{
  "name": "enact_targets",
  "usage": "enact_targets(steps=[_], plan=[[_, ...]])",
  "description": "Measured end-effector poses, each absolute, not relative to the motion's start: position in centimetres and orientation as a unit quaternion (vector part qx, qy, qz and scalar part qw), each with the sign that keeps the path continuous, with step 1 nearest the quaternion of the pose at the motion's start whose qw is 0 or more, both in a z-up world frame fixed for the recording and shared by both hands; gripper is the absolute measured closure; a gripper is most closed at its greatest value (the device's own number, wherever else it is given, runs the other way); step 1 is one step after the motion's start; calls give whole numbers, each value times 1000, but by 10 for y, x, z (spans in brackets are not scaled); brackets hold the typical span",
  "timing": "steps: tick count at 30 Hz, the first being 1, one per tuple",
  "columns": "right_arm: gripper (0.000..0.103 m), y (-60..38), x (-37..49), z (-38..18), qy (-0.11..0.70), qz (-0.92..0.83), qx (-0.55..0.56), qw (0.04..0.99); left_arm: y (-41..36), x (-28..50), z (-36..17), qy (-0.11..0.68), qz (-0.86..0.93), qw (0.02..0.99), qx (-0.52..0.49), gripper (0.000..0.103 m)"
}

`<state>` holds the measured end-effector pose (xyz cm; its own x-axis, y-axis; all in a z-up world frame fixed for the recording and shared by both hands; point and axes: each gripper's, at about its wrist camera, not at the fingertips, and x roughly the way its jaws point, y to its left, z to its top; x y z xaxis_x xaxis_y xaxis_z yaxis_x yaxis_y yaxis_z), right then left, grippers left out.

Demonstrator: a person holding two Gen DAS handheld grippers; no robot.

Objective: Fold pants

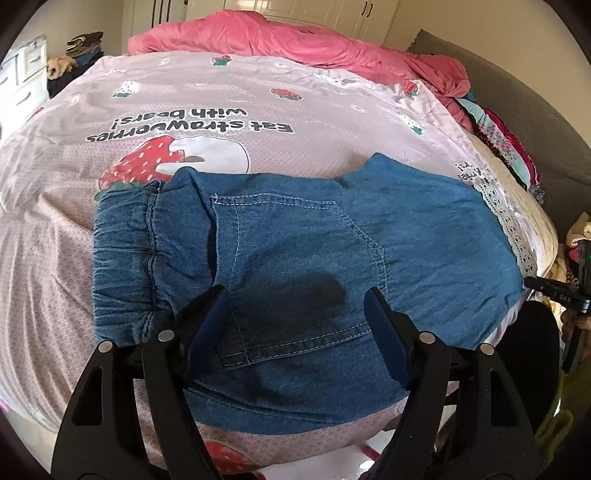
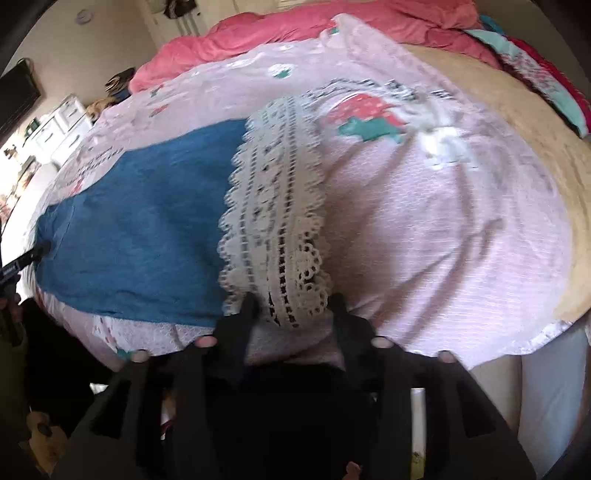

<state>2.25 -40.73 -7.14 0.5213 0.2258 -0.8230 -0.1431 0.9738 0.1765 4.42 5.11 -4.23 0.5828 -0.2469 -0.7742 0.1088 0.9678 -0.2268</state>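
Blue denim pants point(image 1: 295, 236) with white contrast stitching lie flat on the bed, over a pale pink bedsheet point(image 1: 258, 96) printed with strawberries and the text "Eat strawberries with bears!". Elastic gathered waistband point(image 1: 125, 254) sits at the left in the left wrist view; a stitched patch pocket point(image 1: 295, 266) faces up mid-garment. The legs run to the right and end in a white lace trim hem point(image 2: 273, 221).

Left gripper point(image 1: 295, 306): jaws spread wide, dark blue fingertips point(image 1: 210, 317) over the pocket area near the front edge of the pants. Nothing is held between them. Its shadow falls on the denim between the fingers. Contact with the fabric cannot be confirmed.

Right gripper point(image 2: 295, 306): view is motion-blurred. Black fingers point(image 2: 240, 325) stand apart on either side of the near end of the lace hem, at the front edge of the bed. Jaws look parted, with lace between them; whether they pinch the lace cannot be told.

Surroundings: crumpled pink blanket point(image 1: 295, 40) heaped at the far side of the bed; stack of patterned folded fabrics point(image 1: 506, 147) along the right edge beside a grey headboard point(image 1: 535, 110); white drawer unit point(image 1: 22, 81) at far left; white wardrobe doors point(image 1: 295, 11) behind the bed.
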Motion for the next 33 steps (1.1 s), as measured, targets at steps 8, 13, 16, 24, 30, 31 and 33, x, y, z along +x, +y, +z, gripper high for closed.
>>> enact_targets(steps=[8,13,16,24,30,31,33], plan=[[40,-412,4,-23,404,86,60,909,41,37,-31,438,-82,894,-38,37],[37,-351,17,-17,397,153,18,905,15,29,-4,405,-103,909,8,33],[32,-319,32,-24,408,181,1,895,-5,41,6,395,-135,908,10,28],[31,-294,68,-42,442,176,-10,880,-16,110,-27,454,-133,881,1,26],[31,-321,77,-62,473,129,15,871,20,109,-56,462,-103,881,-21,31],[31,-322,77,-62,473,129,17,871,19,108,-56,459,-102,882,-17,31],[29,-322,78,-64,475,127,18,871,16,108,-57,457,-97,884,-8,31]])
